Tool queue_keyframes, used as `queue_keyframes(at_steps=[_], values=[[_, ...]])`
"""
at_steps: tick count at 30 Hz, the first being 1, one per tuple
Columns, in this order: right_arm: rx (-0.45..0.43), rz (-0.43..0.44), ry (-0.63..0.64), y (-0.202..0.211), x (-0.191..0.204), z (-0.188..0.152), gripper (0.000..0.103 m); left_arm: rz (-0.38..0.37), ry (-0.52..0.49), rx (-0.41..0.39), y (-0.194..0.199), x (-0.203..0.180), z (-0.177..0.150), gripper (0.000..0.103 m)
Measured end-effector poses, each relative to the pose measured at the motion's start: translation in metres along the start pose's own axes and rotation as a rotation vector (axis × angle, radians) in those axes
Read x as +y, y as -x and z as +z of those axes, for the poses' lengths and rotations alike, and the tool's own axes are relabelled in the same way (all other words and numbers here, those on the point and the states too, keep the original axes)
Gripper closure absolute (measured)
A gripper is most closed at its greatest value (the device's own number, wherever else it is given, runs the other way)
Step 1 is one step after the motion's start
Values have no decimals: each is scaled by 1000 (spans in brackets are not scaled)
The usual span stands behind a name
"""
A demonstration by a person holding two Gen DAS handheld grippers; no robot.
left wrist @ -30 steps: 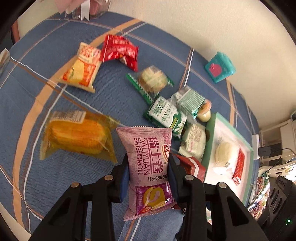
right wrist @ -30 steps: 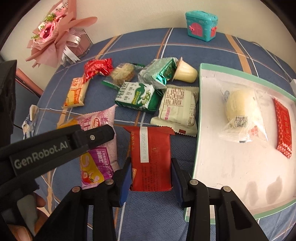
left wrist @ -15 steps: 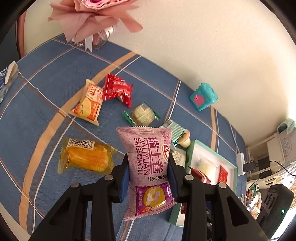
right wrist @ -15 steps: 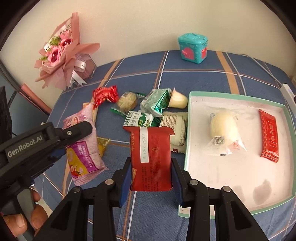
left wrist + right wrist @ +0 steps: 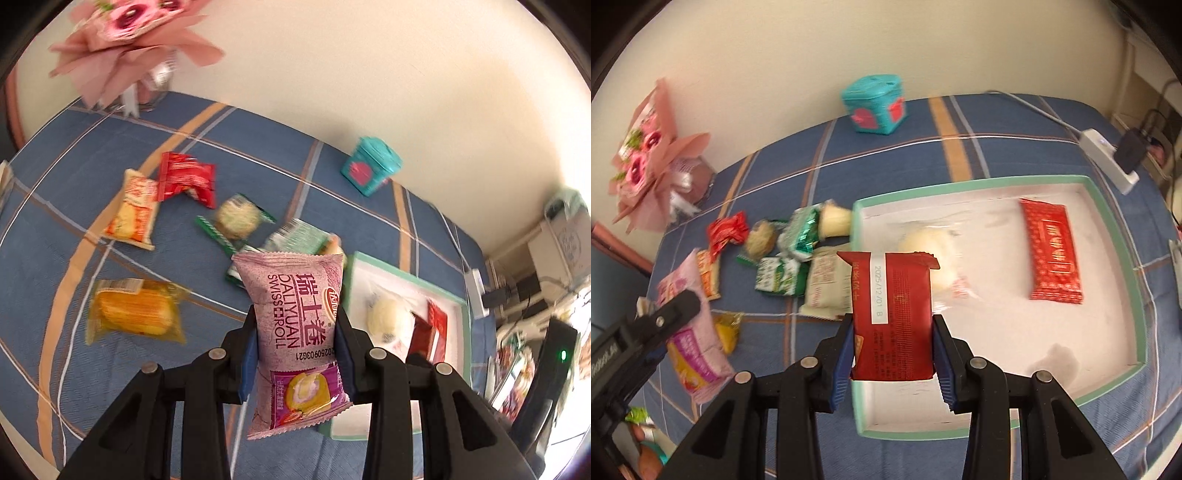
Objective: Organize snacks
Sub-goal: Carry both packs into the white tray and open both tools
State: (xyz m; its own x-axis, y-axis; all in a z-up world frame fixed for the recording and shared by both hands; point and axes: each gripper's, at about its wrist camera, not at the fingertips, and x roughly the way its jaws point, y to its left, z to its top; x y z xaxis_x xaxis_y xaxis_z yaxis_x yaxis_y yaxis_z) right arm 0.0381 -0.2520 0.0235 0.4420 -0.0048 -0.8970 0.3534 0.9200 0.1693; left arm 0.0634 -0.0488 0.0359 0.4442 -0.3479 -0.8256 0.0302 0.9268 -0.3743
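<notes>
My left gripper (image 5: 295, 349) is shut on a pink Swiss roll packet (image 5: 299, 325), held up above the blue checked cloth. My right gripper (image 5: 892, 345) is shut on a dark red snack packet (image 5: 892, 314), hanging over the near left part of the white tray (image 5: 1108, 214) with a green rim. In the tray lie a pale round bun in clear wrap (image 5: 931, 240) and a red packet (image 5: 1052, 251). Left of the tray several snacks lie loose: green packets (image 5: 779, 277), a white packet (image 5: 827, 288), a jelly cup (image 5: 834, 219).
A teal tin box (image 5: 875, 105) stands at the back by the wall. A pink paper bouquet (image 5: 650, 155) stands at the far left. A white power strip with a plug (image 5: 1108, 158) lies at the right edge. An orange cake packet (image 5: 136, 312) and red and yellow packets (image 5: 184, 179) lie left.
Both grippers have risen with their packets. The right one has moved right, from over the cloth to over the tray's near left part. The left one has drawn closer to the tray.
</notes>
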Motion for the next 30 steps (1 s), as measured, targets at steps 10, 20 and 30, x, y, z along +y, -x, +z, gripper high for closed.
queue_keyframes(at_steps=[10, 20, 30], values=[[-30, -88, -198, 10, -84, 12, 61, -36, -201, 75, -23, -68, -28, 65], [-45, -149, -327, 18, -137, 11, 61, -57, -342, 147, -51, -115, -58, 65], [27, -183, -326, -2, -143, 7, 61, -39, -338, 218, -84, -120, -68, 65]])
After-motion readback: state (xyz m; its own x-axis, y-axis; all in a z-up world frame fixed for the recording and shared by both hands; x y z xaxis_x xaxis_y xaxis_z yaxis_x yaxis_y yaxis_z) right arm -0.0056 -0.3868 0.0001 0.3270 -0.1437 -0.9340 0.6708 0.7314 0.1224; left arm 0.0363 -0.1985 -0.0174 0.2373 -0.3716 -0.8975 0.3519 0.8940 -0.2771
